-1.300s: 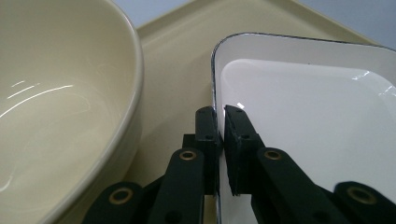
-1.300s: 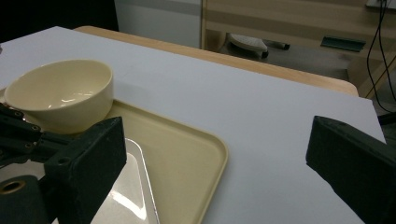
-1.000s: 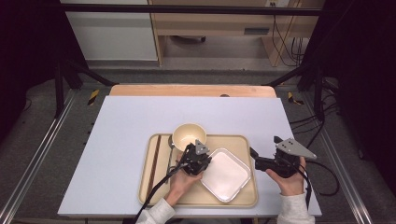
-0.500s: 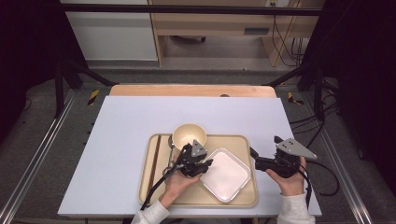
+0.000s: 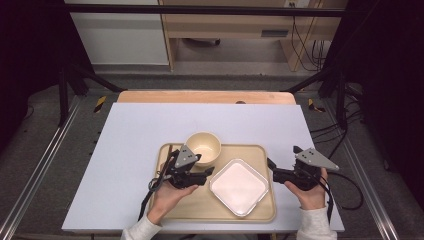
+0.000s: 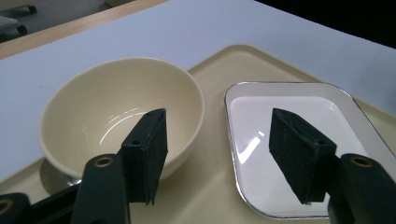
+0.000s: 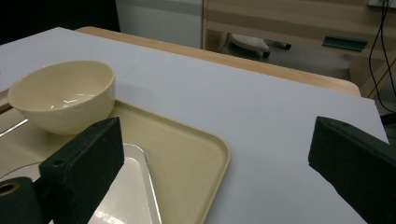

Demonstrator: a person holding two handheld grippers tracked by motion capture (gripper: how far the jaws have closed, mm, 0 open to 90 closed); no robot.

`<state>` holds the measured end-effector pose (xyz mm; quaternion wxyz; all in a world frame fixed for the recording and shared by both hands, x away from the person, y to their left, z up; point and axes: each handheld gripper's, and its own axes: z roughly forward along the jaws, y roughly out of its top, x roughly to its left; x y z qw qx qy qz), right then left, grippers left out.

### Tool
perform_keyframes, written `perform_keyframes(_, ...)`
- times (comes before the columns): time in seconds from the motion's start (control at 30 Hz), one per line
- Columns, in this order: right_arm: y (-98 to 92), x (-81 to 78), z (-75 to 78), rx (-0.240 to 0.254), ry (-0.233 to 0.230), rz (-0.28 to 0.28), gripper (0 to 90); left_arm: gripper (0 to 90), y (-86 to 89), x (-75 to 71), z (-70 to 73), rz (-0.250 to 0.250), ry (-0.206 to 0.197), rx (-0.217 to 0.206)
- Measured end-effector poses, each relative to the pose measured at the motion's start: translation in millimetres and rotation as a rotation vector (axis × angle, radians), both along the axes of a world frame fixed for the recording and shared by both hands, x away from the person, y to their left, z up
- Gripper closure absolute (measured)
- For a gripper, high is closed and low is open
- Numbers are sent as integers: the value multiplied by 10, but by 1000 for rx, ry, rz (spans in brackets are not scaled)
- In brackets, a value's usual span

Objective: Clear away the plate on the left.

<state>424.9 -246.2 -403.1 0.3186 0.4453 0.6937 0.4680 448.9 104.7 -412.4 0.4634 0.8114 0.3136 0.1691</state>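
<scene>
High view: no writing can be read anywhere. The left gripper (image 5: 209, 172), jaws just opened wide with nothing between them, is held over the tray (image 5: 220, 212) beside the bowl (image 5: 203, 148) and the white dish (image 5: 239, 186); the chopsticks (image 5: 167, 156) are largely hidden. The right gripper (image 5: 270, 165) is held wide open, empty.

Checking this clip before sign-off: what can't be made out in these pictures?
- Chopsticks, high view: mostly hidden behind the left claw.
- Plate, right claw view: cut off by the bottom edge and a finger.
- Bowl, left claw view: its foot hidden behind a finger.
</scene>
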Motion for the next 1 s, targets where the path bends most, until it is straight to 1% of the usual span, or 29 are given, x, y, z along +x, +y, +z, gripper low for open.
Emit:
perform_keyframes(0.03,-2,-2,2,0,-1,-1,37,361,32,-4,19,7,-9,3)
perform_keyframes(0.07,-4,-2,3,3,-2,-2,37,348,81,-14,40,11,-24,16)
perform_keyframes(0.1,-10,-3,5,4,-3,-4,37,336,113,-20,50,16,-27,16)
perform_keyframes(0.17,-15,-3,4,6,-1,-6,37,319,210,-36,73,27,-35,3)
perform_keyframes(0.27,-11,2,-6,1,5,-8,37,295,347,-67,93,47,-53,-5)
perform_keyframes(0.43,-8,12,-22,-5,9,-8,35,277,559,-109,87,81,-55,-16)
perform_keyframes(0.53,-12,12,-26,-5,11,-9,34,258,683,-128,70,96,-59,-14)
perform_keyframes(0.63,-19,9,-27,-4,9,-9,32,233,834,-153,55,114,-63,-32)
perform_keyframes(0.73,-25,12,-38,-2,13,-13,32,222,944,-170,32,127,-60,-35)
perform_keyframes(0.8,-25,16,-50,-4,18,-16,32,218,1007,-174,9,135,-64,-30)
perform_keyframes(0.87,-19,14,-53,-6,19,-14,32,217,1068,-170,-22,148,-47,-25)
perform_keyframes(0.9,-17,10,-49,-5,18,-13,32,216,1091,-166,-31,152,-50,-19)
perform_keyframes(0.97,-24,7,-45,-5,14,-13,32,216,1147,-160,-65,172,-39,-19)
perform_keyframes(1.0,-29,4,-43,-1,16,-14,32,216,1173,-158,-79,178,-41,-18)
